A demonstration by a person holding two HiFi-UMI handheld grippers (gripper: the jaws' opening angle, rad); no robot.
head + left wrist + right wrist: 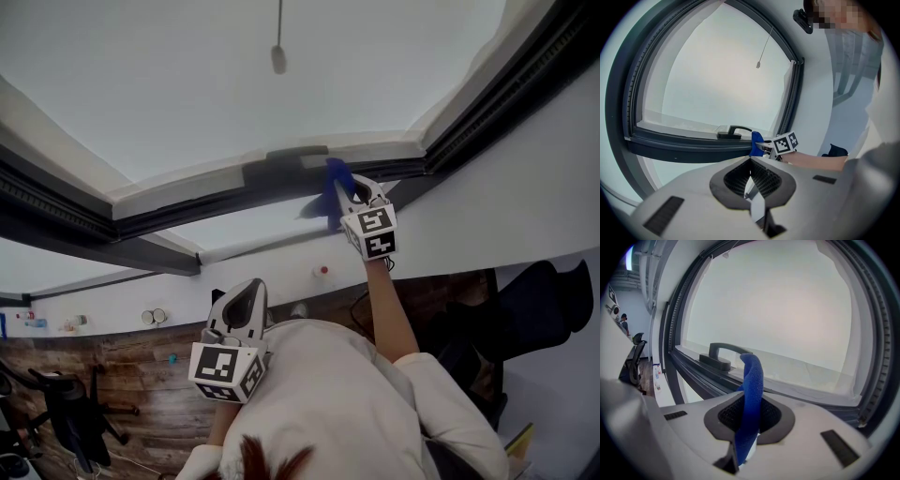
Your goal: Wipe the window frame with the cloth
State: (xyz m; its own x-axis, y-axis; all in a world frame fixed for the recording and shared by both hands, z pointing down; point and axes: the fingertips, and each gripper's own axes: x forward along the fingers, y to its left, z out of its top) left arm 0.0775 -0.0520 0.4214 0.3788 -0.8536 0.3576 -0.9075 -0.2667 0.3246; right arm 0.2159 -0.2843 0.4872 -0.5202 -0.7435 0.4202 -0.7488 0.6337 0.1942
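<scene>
The dark window frame (187, 208) runs across the head view, with a black handle (286, 156) on its lower bar. My right gripper (345, 190) is raised to the frame just right of the handle and is shut on a blue cloth (336, 180). In the right gripper view the cloth (751, 399) rises from between the jaws toward the handle (721, 357) and frame (701, 376). My left gripper (246, 300) hangs lower, near my chest, shut with nothing in it. The left gripper view shows its jaws (751, 180) together, and beyond them the frame (684, 147), cloth (756, 142) and right gripper (765, 146).
A blind cord pull (278, 58) hangs in front of the pane. Below the window runs a white wall ledge (112, 319) with small items on it. An office chair (66, 412) stands at the left and a dark chair (548, 300) at the right, on a wooden floor.
</scene>
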